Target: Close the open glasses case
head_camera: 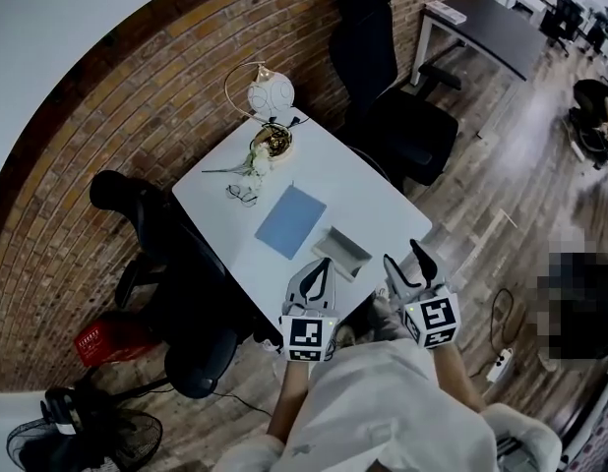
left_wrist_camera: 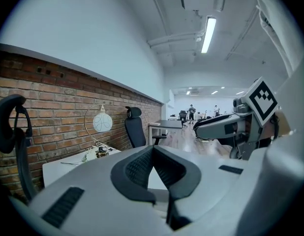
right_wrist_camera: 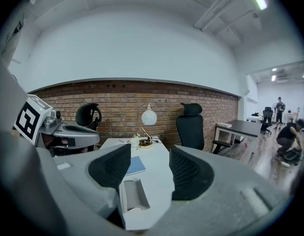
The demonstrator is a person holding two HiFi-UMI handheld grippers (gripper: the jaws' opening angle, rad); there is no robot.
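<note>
An open grey glasses case lies near the front edge of the white table, lid up and hollow showing. In the right gripper view the case sits low between the jaws, just ahead of them. My right gripper hovers to the right of the case, open and empty. My left gripper hangs just in front of the case with its fingertips together, shut on nothing. The case is hidden in the left gripper view.
A blue notebook lies behind the case. Farther back are spectacles, a small bowl and a round white lamp. Black office chairs stand at the right and left of the table. A brick wall runs behind.
</note>
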